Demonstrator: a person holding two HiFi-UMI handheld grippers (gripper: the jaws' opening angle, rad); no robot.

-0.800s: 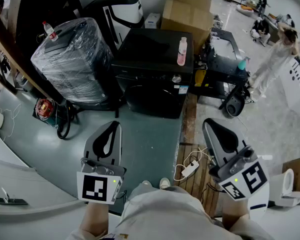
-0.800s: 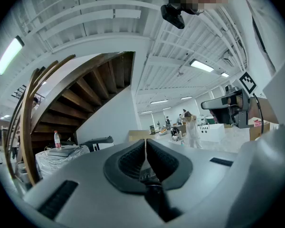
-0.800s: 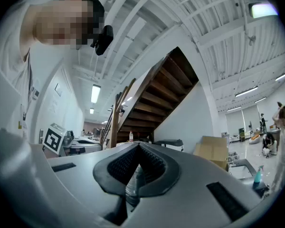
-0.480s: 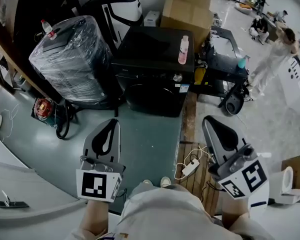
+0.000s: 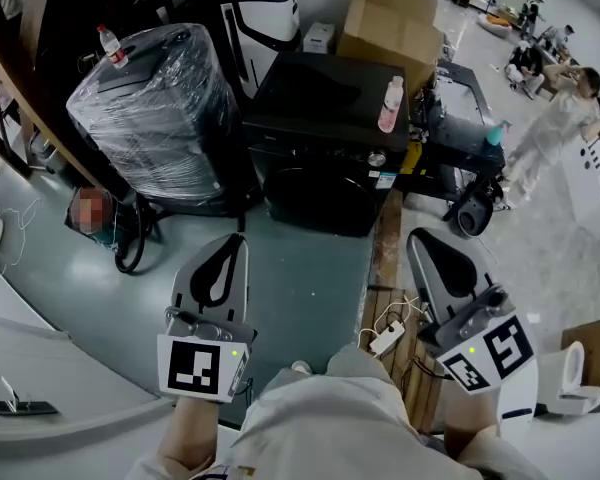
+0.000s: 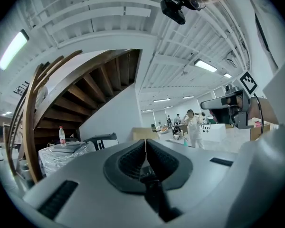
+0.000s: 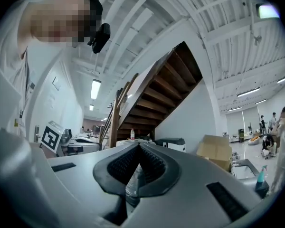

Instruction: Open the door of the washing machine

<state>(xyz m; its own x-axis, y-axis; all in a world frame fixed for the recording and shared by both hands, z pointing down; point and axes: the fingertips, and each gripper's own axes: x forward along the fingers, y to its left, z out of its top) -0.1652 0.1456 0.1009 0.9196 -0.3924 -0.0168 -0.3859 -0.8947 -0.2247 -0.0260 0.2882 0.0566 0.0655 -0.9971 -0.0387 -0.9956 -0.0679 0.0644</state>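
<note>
**Washing machine door shut, both claws closed and well short of it**

The black washing machine [image 5: 325,118] stands on the grey floor [image 5: 310,268] ahead of the person, between a plastic-wrapped appliance [image 5: 155,118] on its left and a low black cart on its right. A pink bottle [image 5: 390,103] stands on its top. The cabinet looks heavy and should stay put under a pull.

Its round door [image 5: 310,196] fills the dark front face and appears closed. I judge it stiff and hinged, likely glass in a hard rim: it will swing rather than flex, and the latch probably needs a firm, steady tug. The sensible hold is a handle or recess at the rim, on the side away from the hinge. The front is too dark to tell which side that is.

The left claw [image 5: 230,250] and right claw [image 5: 425,250] both point level toward the machine, one to each side of the door's line, well apart from it with bare floor between. Each has its jaws pressed together and grips nothing, as the left gripper view [image 6: 146,144] and right gripper view [image 7: 138,148] show. A claw would have to open before hooking the door's edge.
</note>
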